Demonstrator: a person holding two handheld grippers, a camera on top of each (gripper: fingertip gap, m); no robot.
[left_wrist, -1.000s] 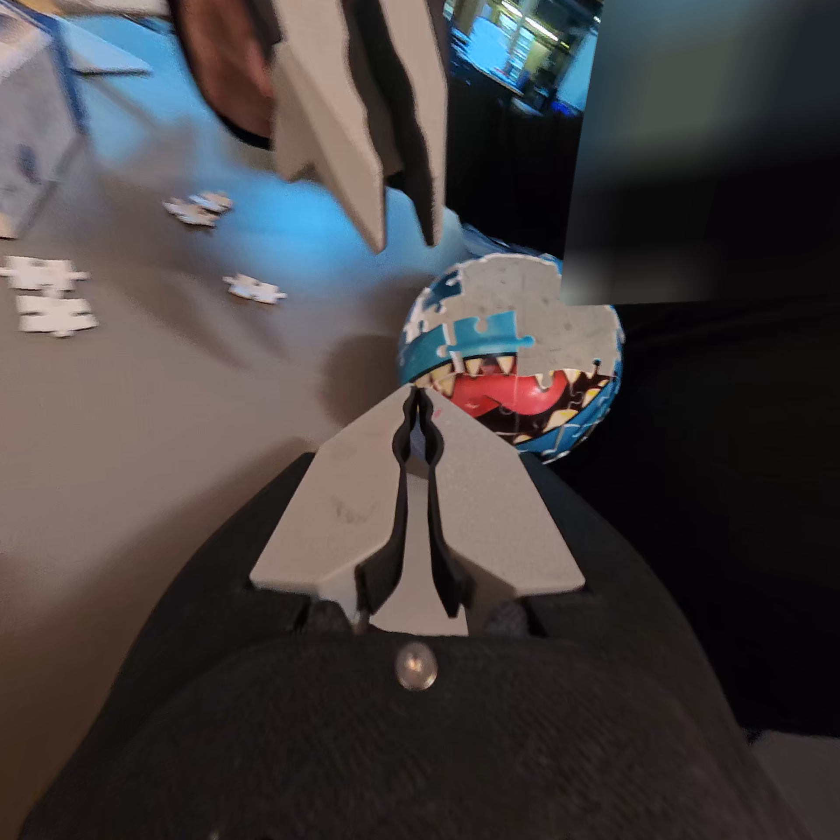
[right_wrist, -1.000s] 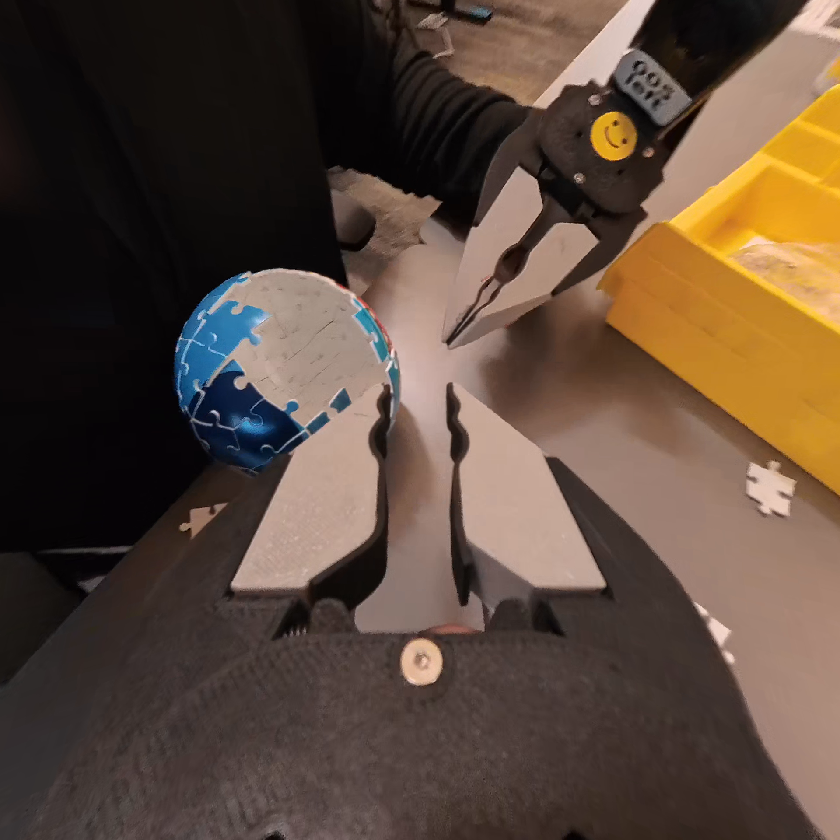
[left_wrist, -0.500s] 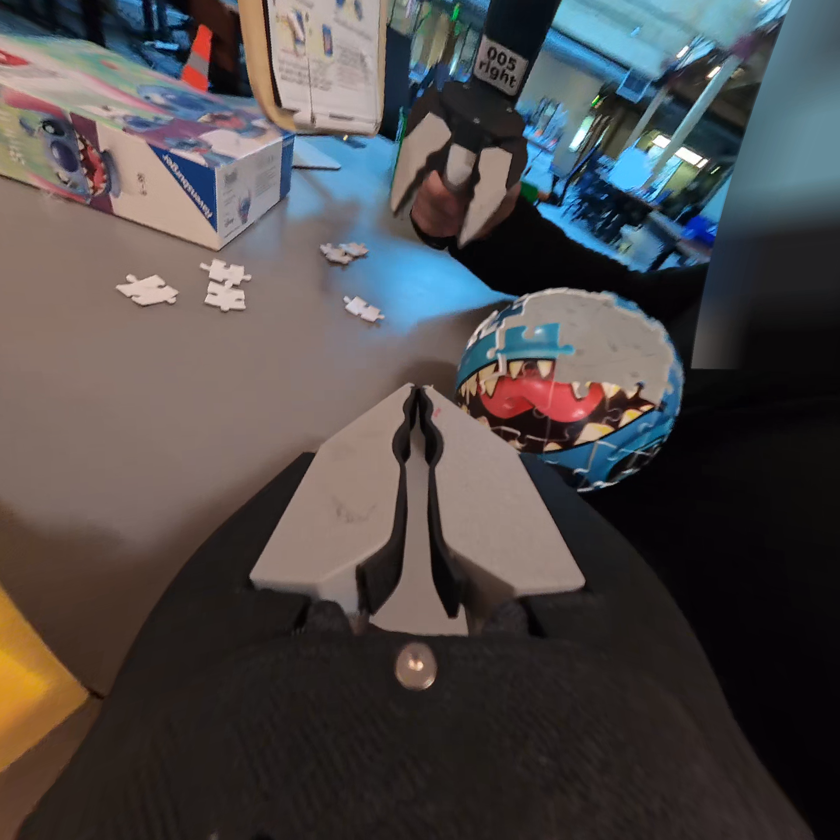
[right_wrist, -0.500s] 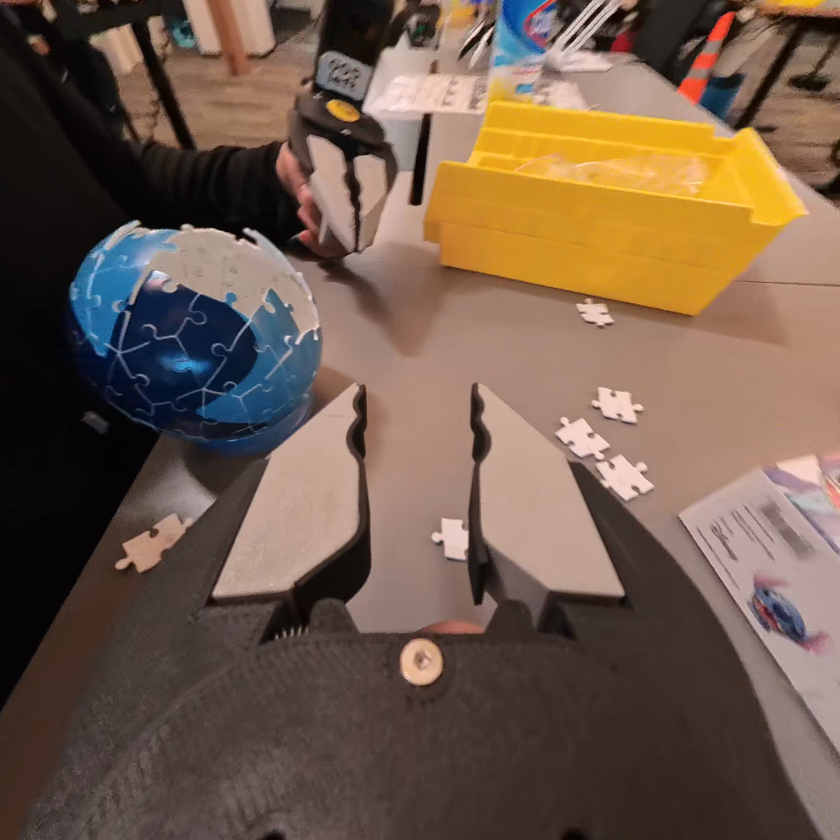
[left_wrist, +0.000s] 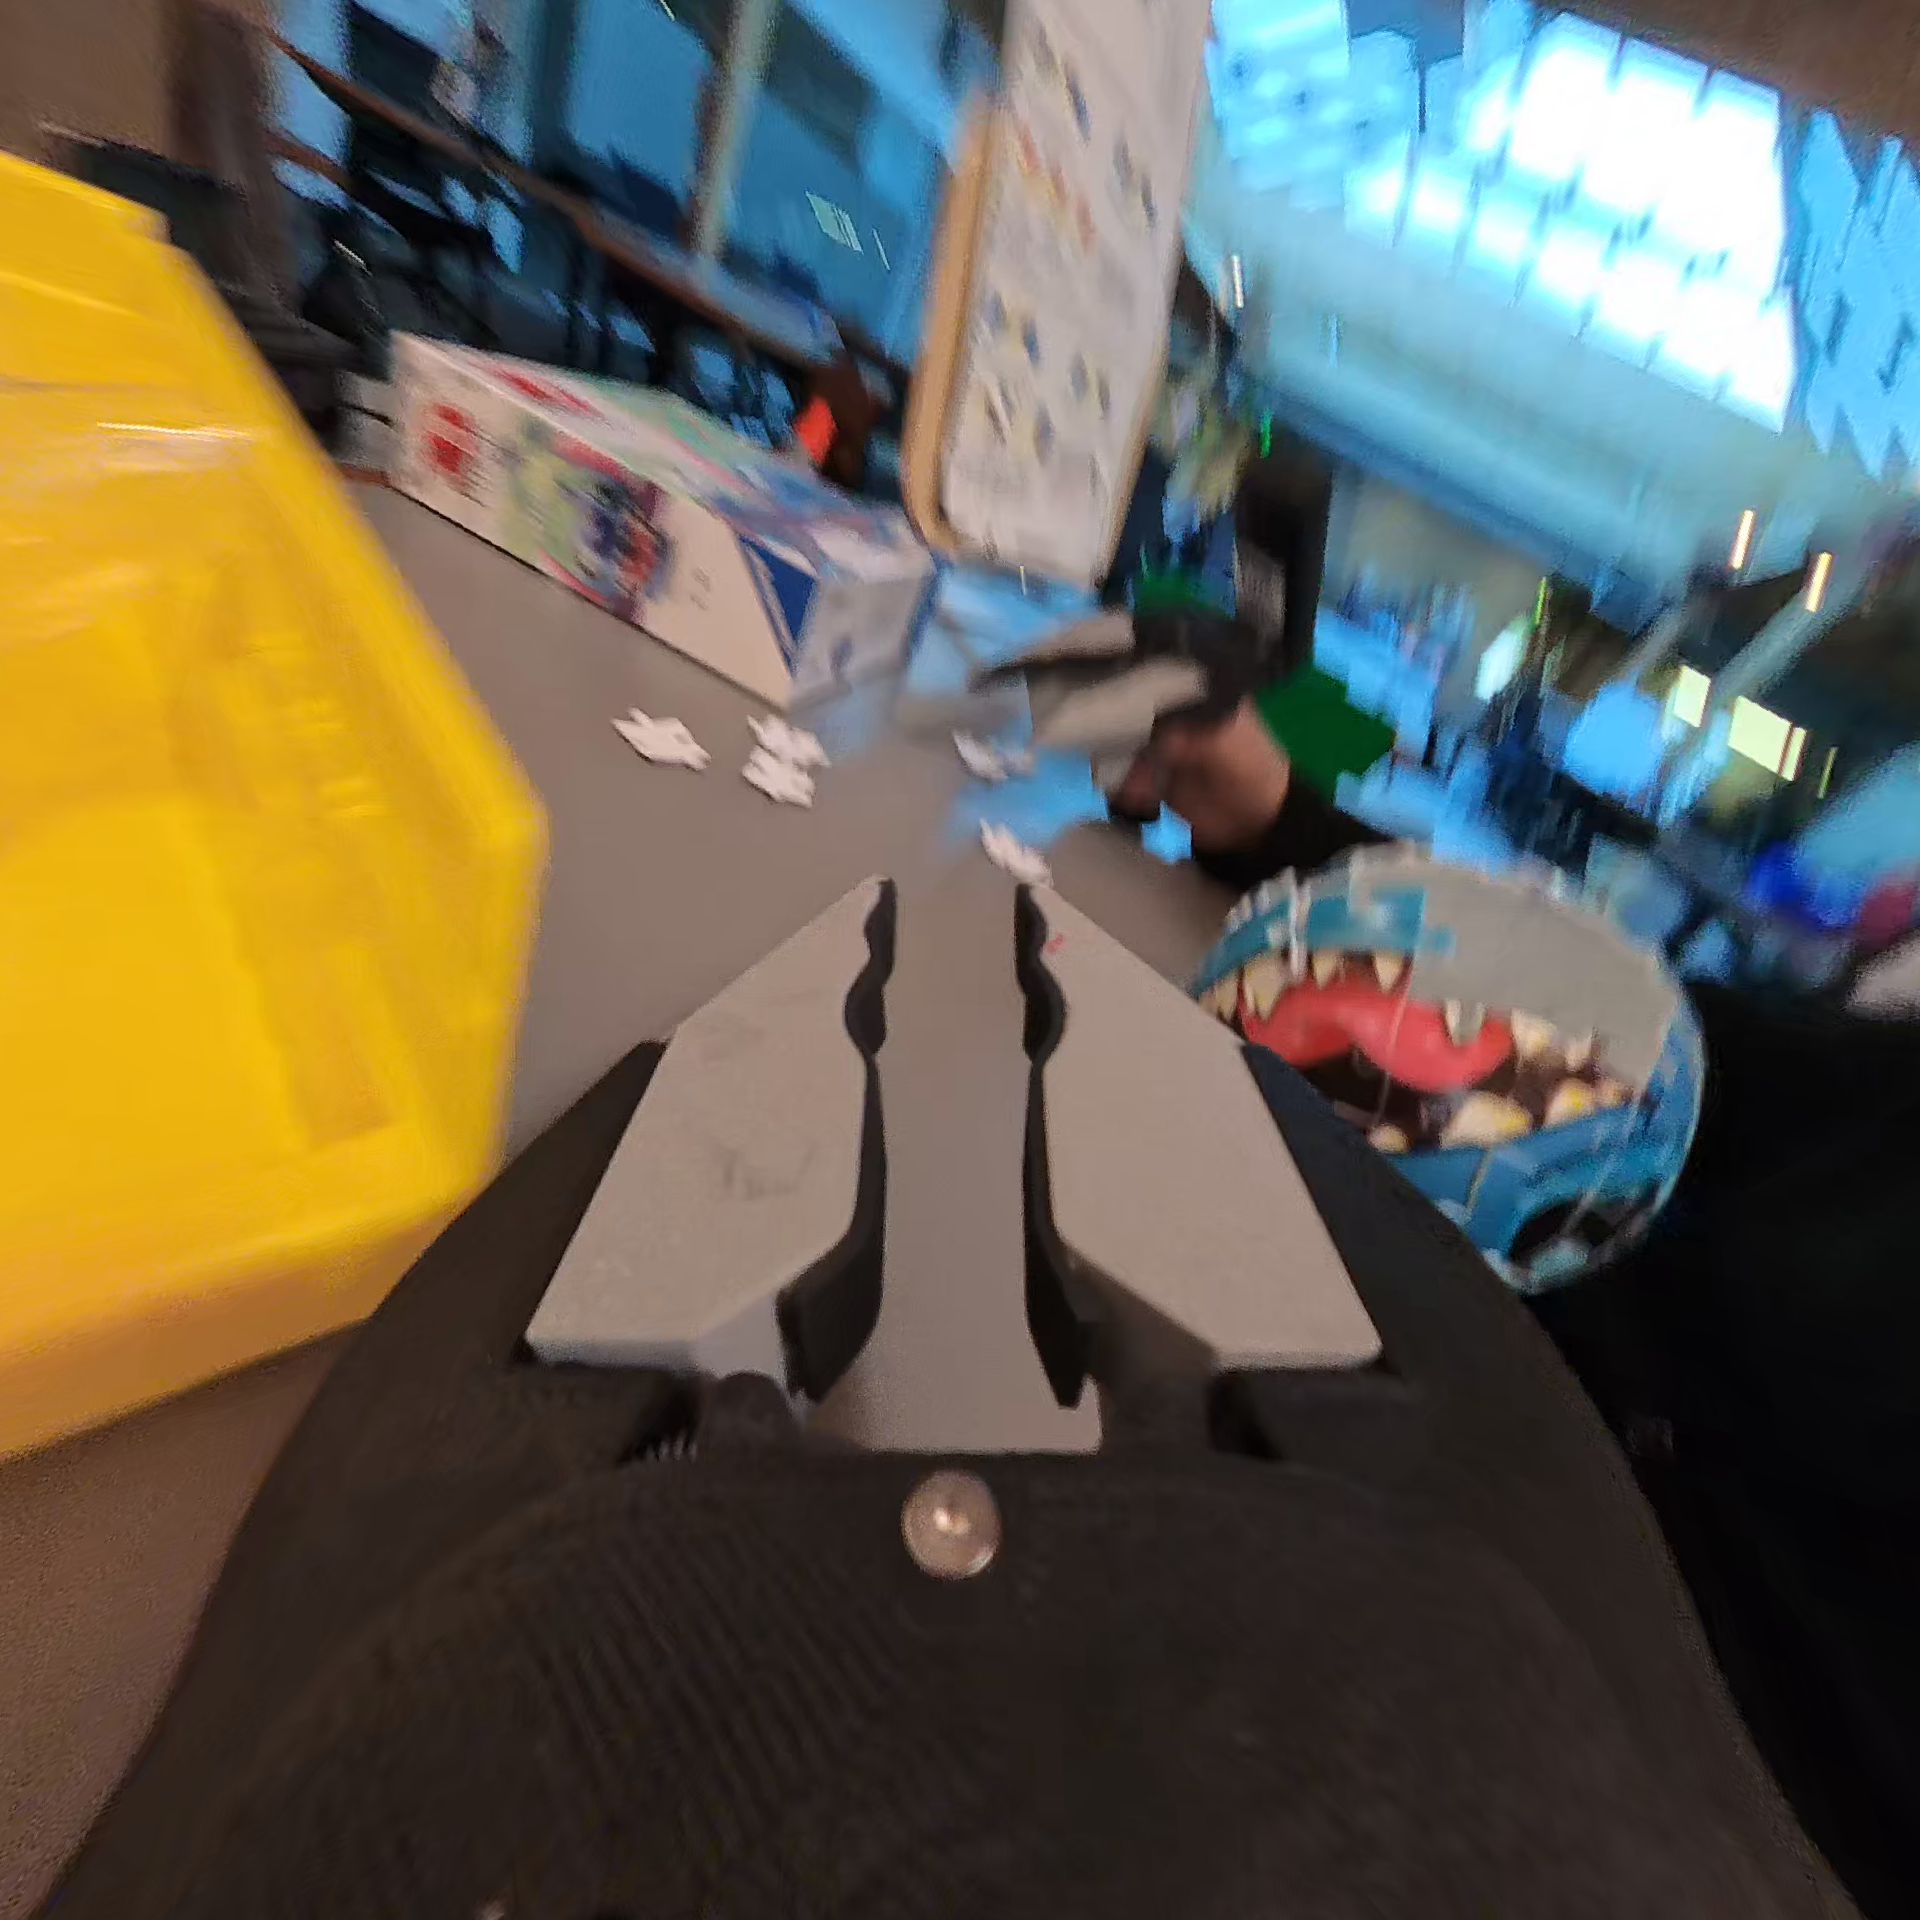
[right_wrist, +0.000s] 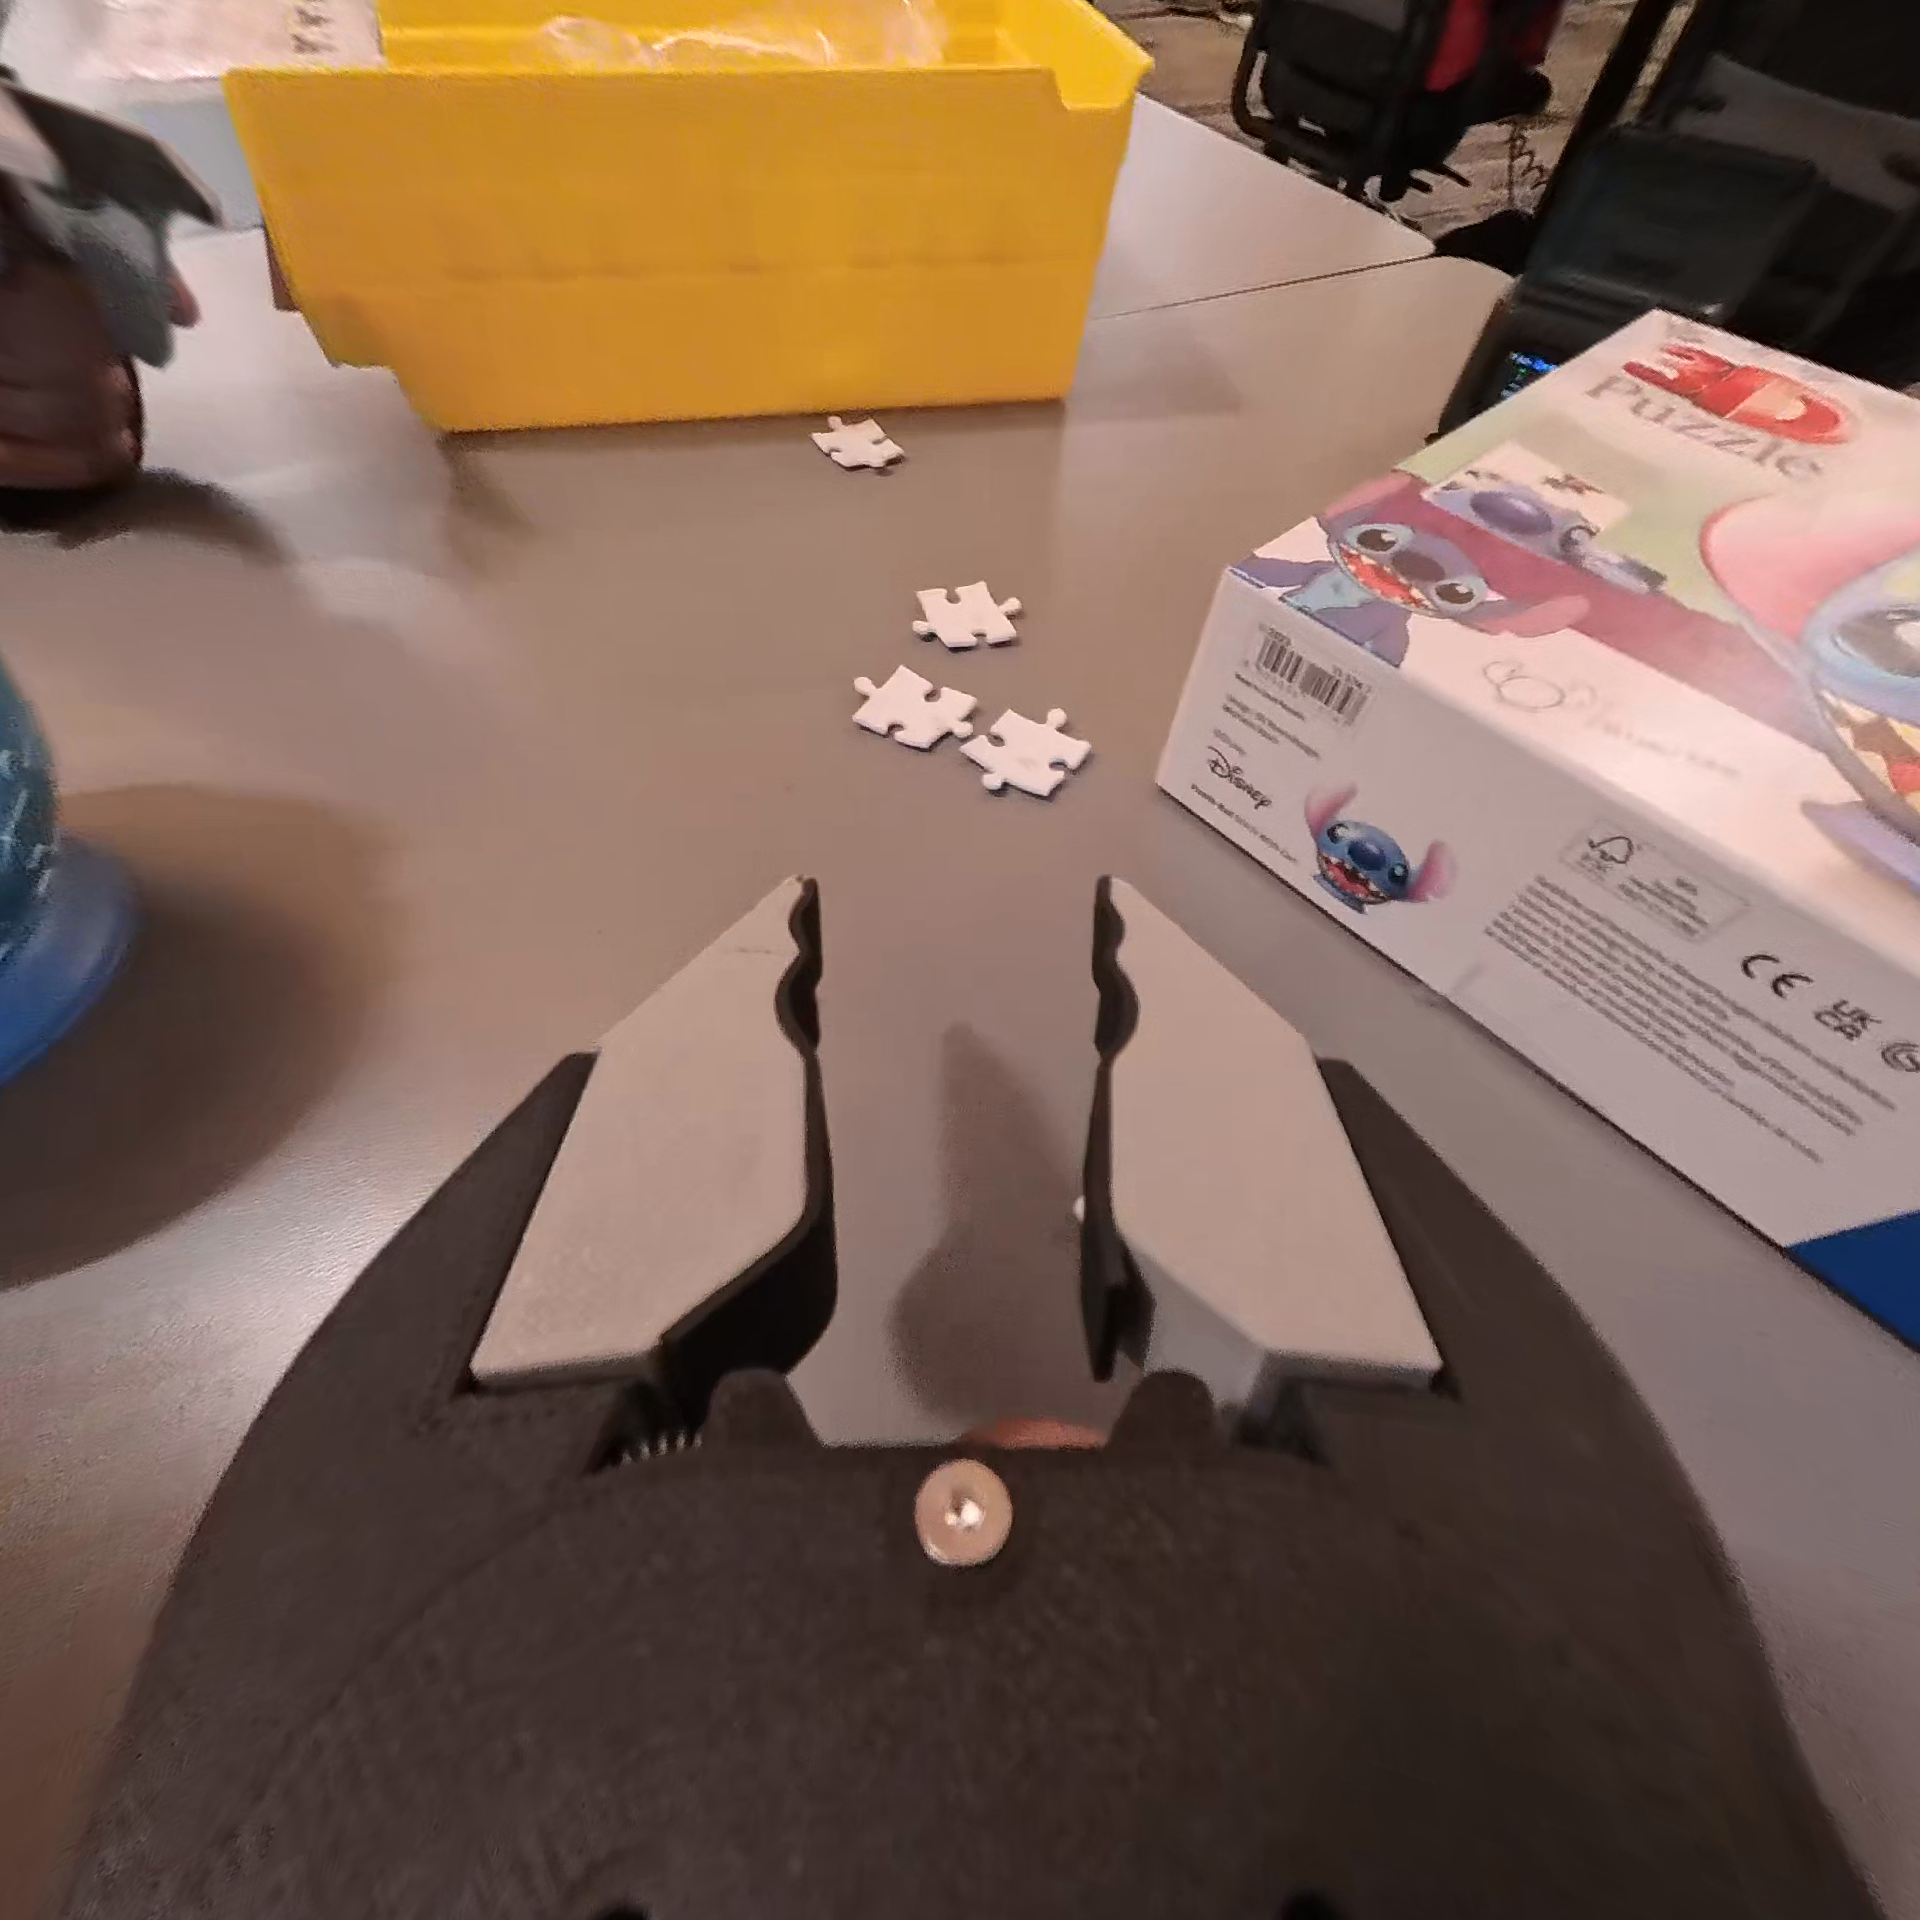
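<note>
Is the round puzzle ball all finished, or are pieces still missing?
Not finished. The puzzle ball has a jagged open top edge in the left wrist view, and loose white pieces lie on the grey table.

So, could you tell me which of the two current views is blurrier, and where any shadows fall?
Left wrist view: heavy motion blur smears the yellow bin, puzzle box and background, though the left gripper itself is sharp. Right wrist view: mostly crisp, the loose puzzle pieces clear, blur only at the left edge; the right gripper casts a dark shadow on the grey table between its fingers.
</note>
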